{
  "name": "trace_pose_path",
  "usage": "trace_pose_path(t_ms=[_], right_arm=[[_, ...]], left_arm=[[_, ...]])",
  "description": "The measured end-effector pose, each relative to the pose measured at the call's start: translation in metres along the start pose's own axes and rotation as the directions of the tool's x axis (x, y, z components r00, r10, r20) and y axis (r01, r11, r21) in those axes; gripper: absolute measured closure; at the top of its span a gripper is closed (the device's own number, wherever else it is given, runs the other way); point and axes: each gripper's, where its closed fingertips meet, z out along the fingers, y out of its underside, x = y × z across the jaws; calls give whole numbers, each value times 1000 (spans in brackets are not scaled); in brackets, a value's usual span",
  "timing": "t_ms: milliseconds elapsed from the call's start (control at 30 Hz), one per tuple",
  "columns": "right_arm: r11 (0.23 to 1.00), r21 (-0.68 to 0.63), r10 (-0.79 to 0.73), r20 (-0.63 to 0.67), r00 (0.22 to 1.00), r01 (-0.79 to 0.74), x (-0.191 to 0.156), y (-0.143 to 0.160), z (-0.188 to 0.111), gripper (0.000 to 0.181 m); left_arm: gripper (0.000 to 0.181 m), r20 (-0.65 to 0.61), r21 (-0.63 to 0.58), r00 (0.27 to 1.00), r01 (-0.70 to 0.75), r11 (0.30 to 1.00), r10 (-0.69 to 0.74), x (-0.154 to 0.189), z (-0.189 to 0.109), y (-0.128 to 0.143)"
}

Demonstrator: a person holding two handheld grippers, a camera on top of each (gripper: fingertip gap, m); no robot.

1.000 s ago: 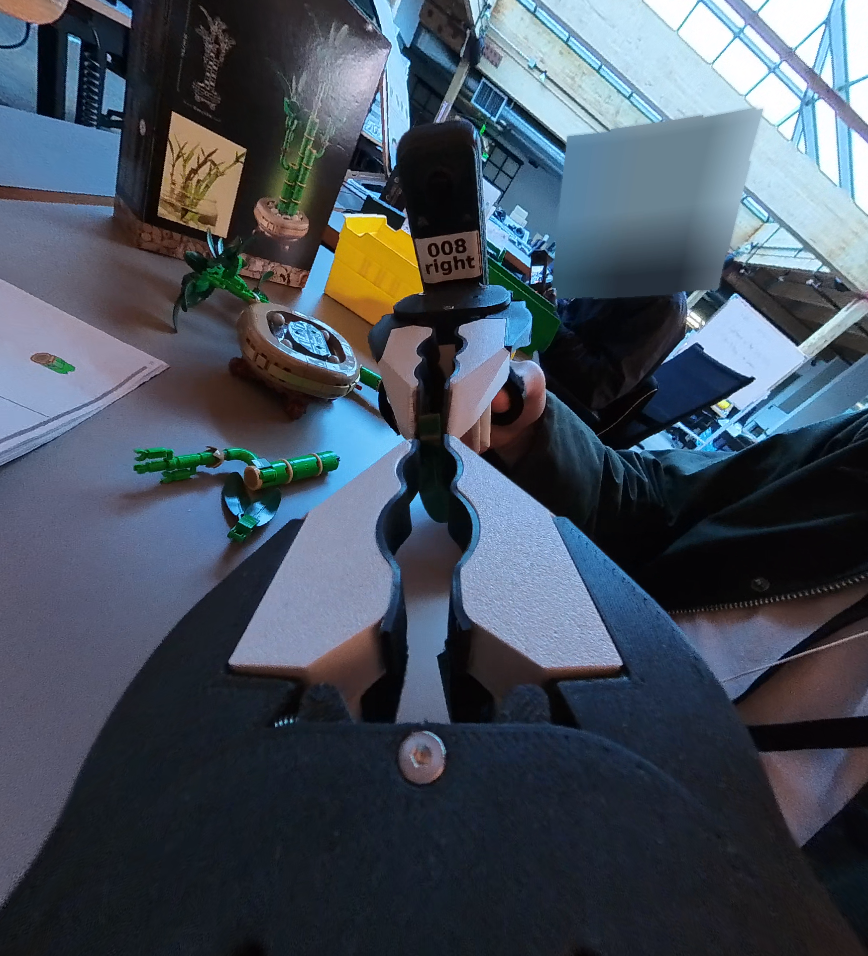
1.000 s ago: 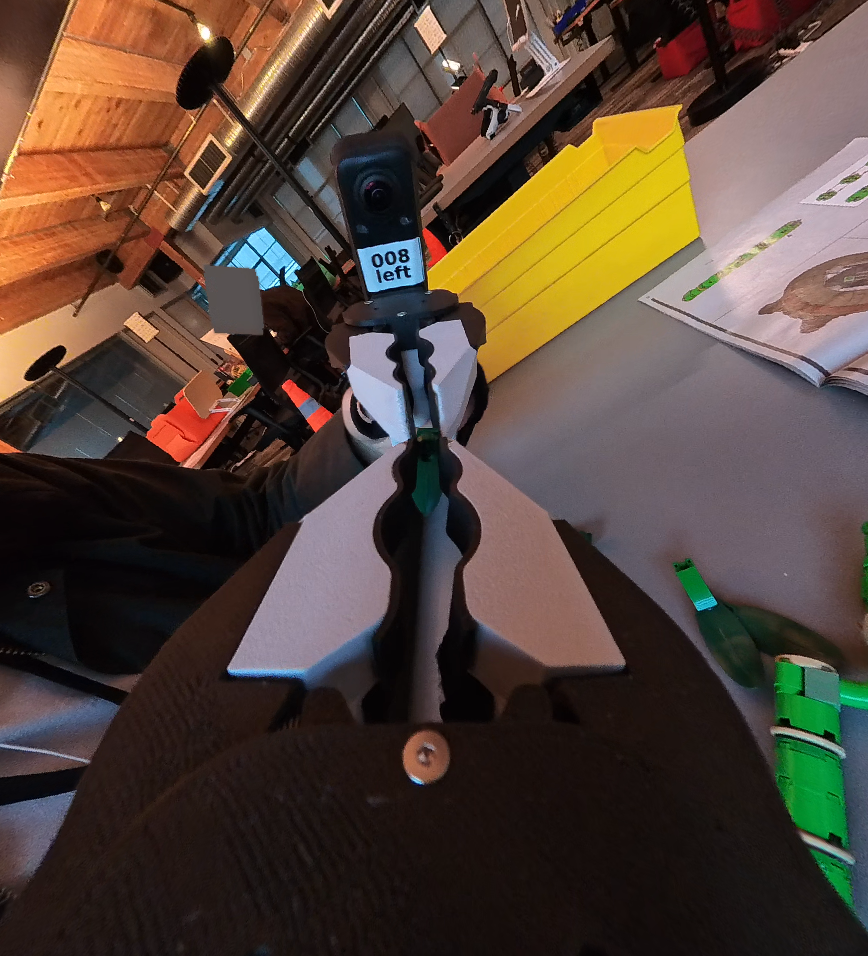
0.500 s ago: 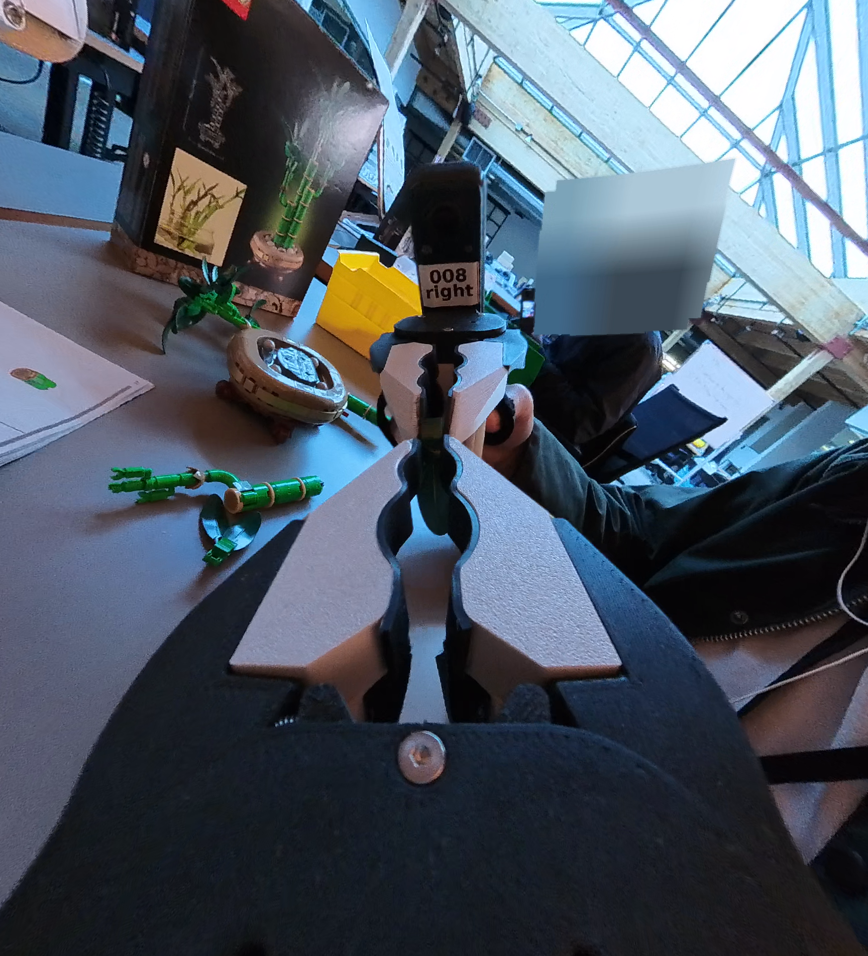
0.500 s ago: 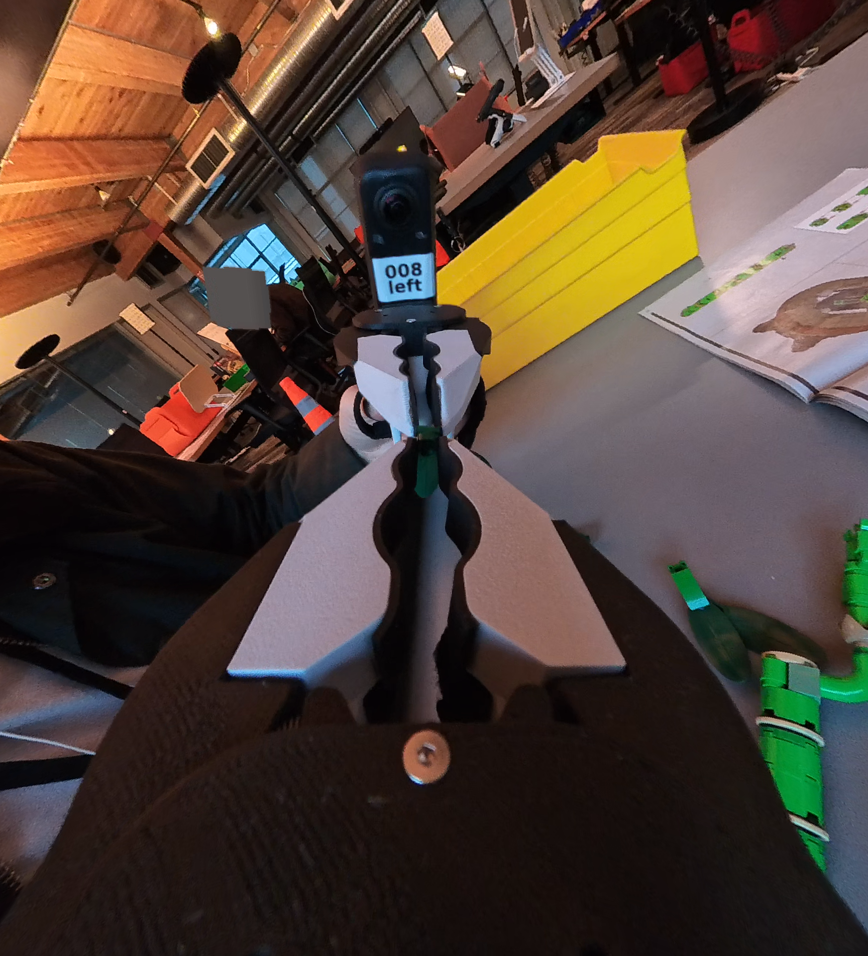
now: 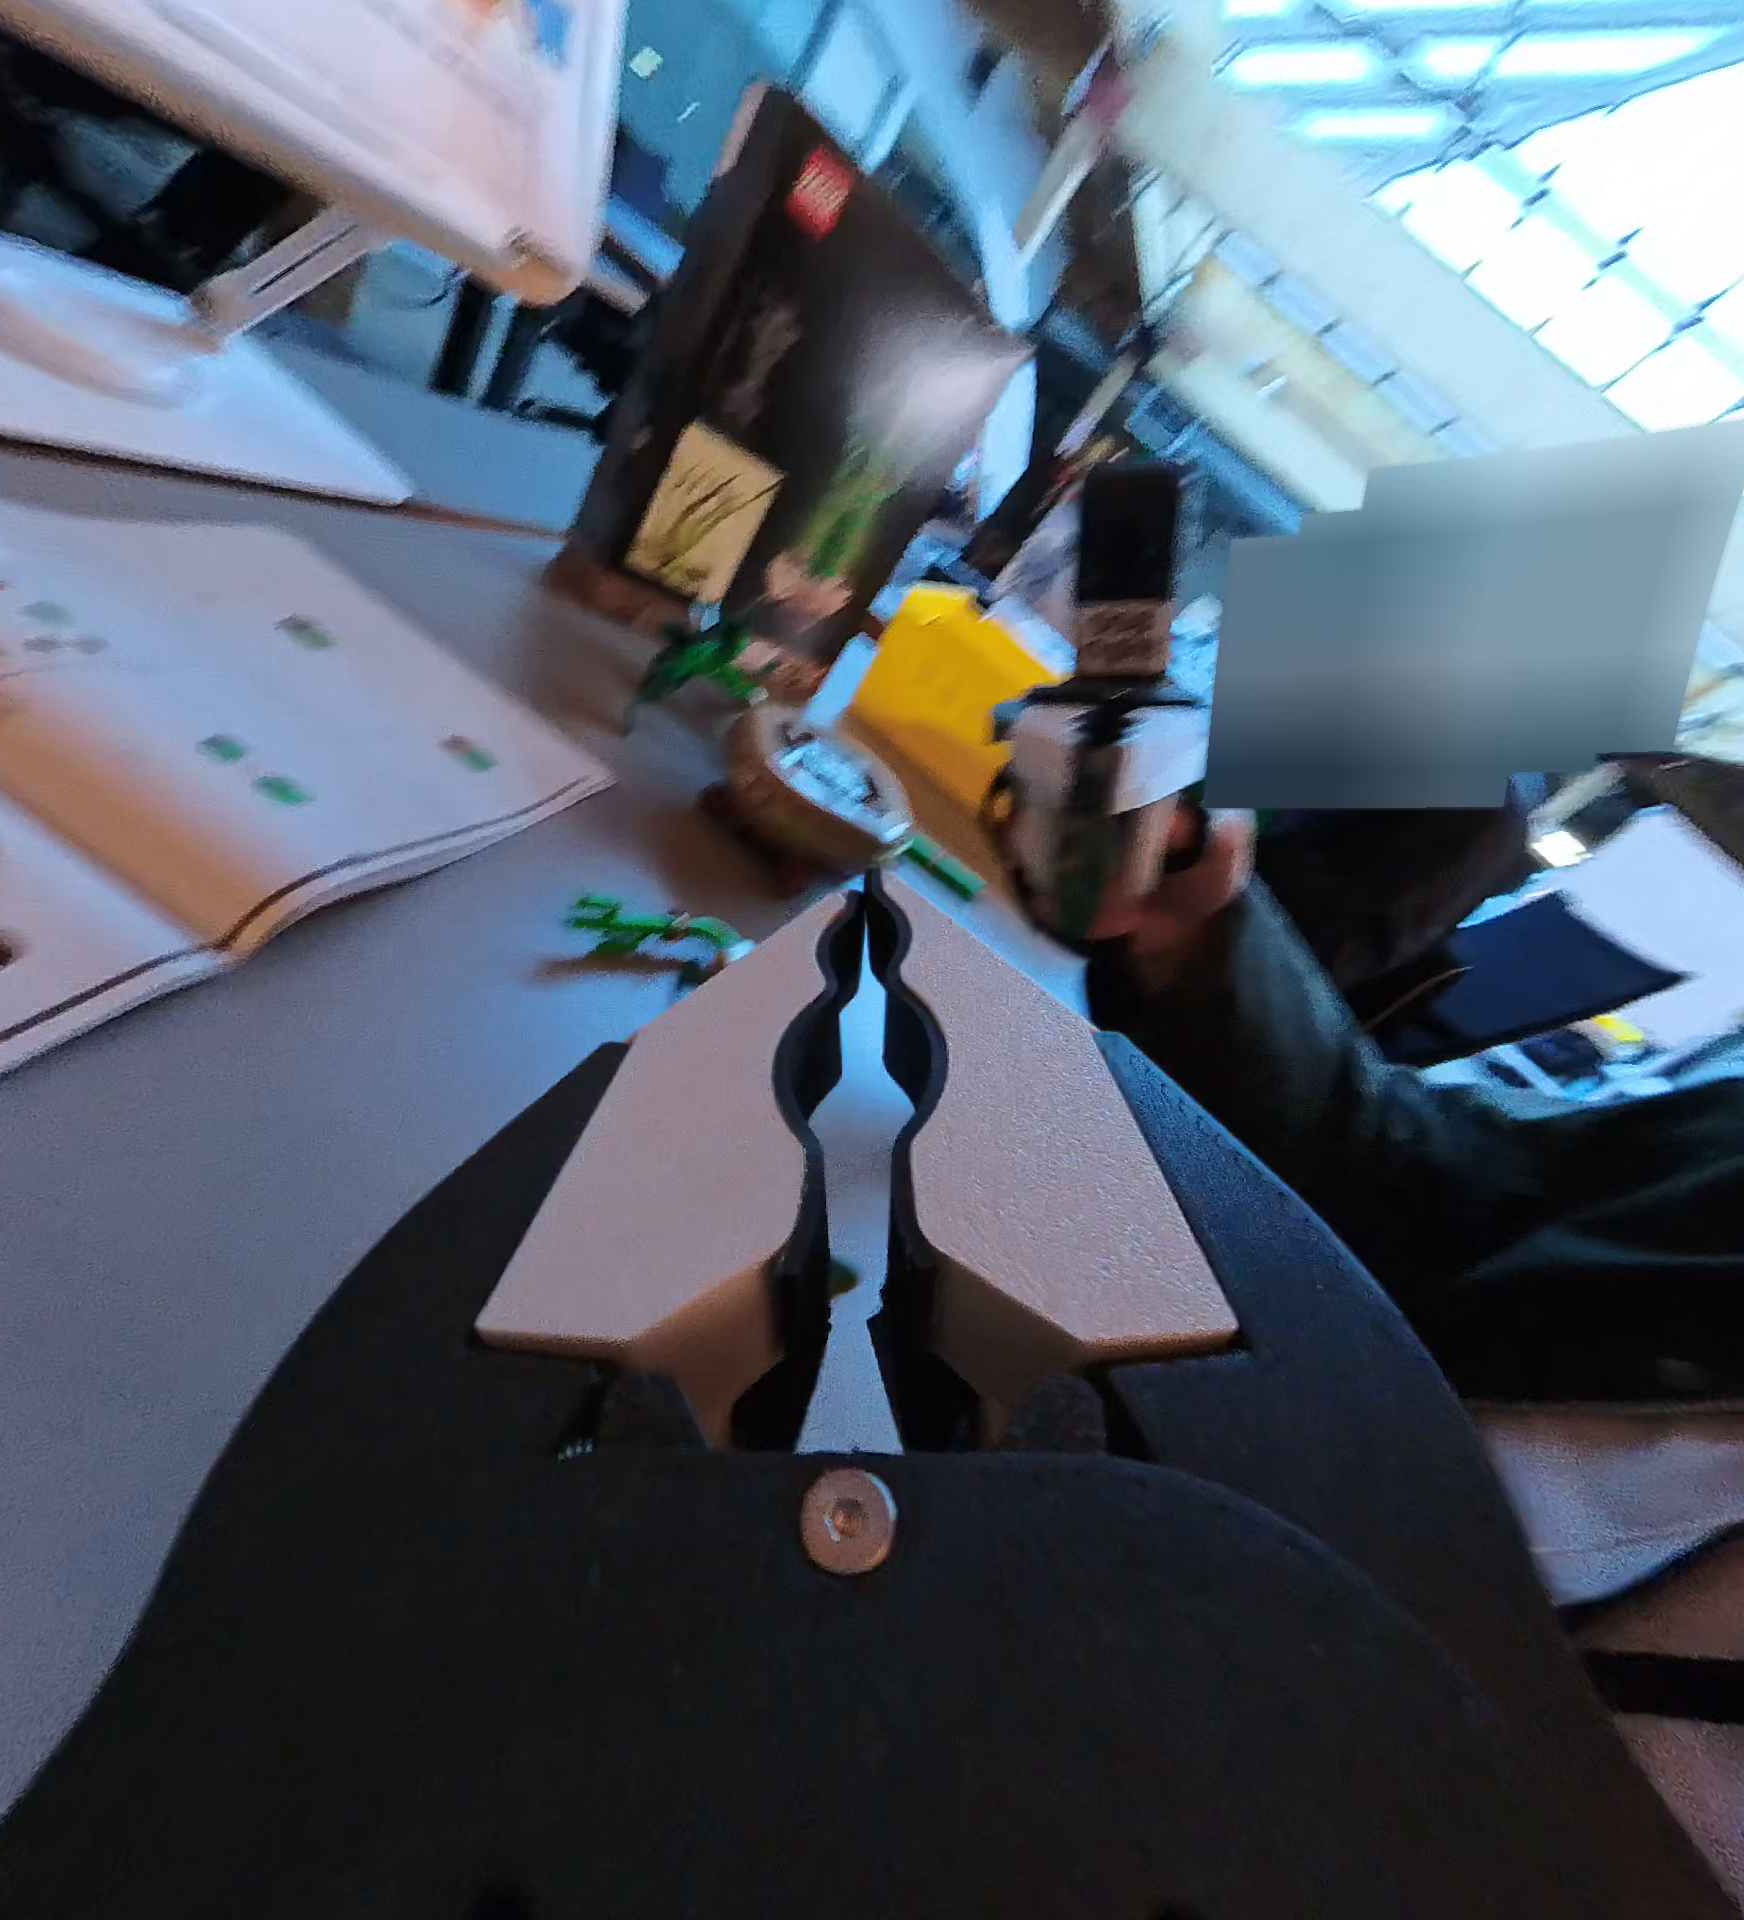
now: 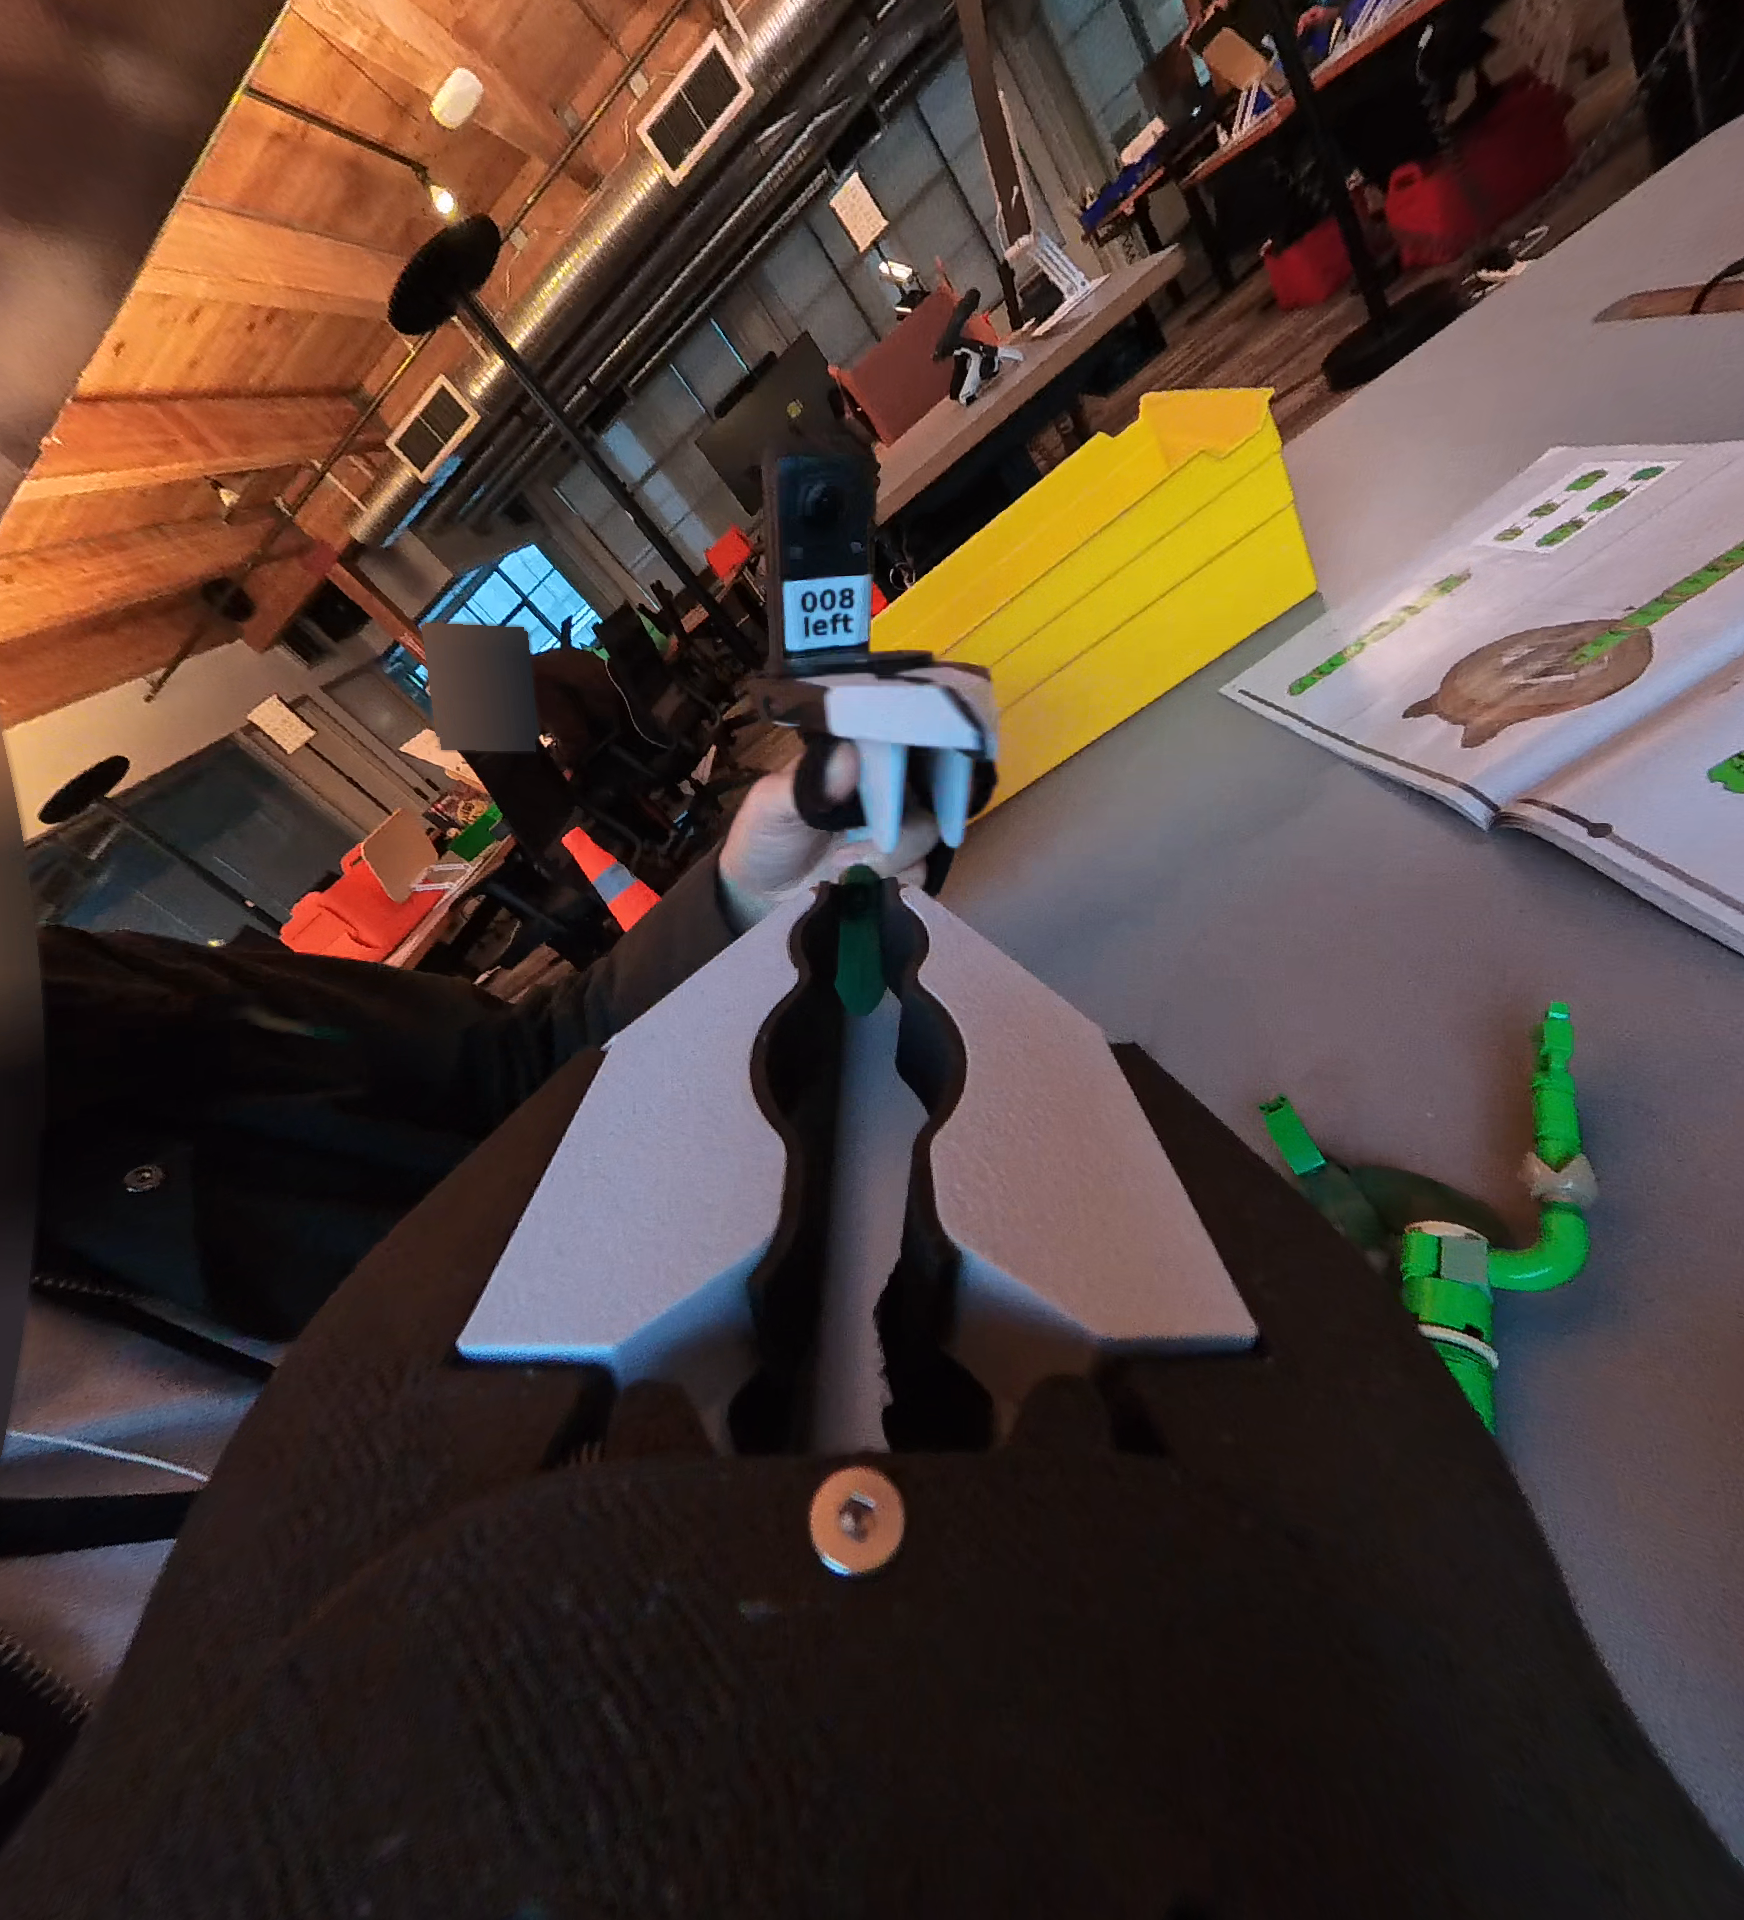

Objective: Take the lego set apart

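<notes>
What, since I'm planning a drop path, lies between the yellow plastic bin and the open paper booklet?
Only bare grey tabletop, shown in the right wrist view.

The right gripper [image 6: 863,914] has matt, finely grained pale plastic fingers [image 6: 1055,1174] in a rough black housing with a shiny metal screw [image 6: 855,1522]. It pinches a glossy green plastic leaf [image 6: 857,961]. The surface [image 6: 1211,956] is smooth matt grey; the yellow bin [image 6: 1107,592] smooth plastic; the booklet [image 6: 1626,707] satin paper
</notes>
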Motion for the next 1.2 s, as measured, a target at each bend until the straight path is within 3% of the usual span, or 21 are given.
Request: trace_pose_path(t_ms=[33,167,367,500,867,1000,1200], right_arm=[[1000,-1,-2,-5,1000,2,0,1,0,175],[1000,-11,15,-10,1000,-15,5,4,2,175],[999,-41,34,-31,999,-35,14,12,6,175],[998,-51,36,-34,999,-38,15,14,8,175],[997,-67,31,-47,998,-34,18,16,8,175],[998,-56,34,-50,998,-37,21,14,5,175],[997,-78,-21,-50,999,17,20,19,7,175]], left_arm=[[181,42,-22,999,4,1000,-3,-10,0,5],[181,2,23,991,132,991,-132,-18,-5,5],[181,75,-1,994,77,997,-76,-28,-11,5],[181,40,0,994,104,995,-104,-26,-10,3],[181,-13,38,1000,7,999,-7,1,-23,-15],[181,-5,48,997,-80,996,81,46,-59,-24],[181,179,32,954,-248,968,238,114,-166,-28]])
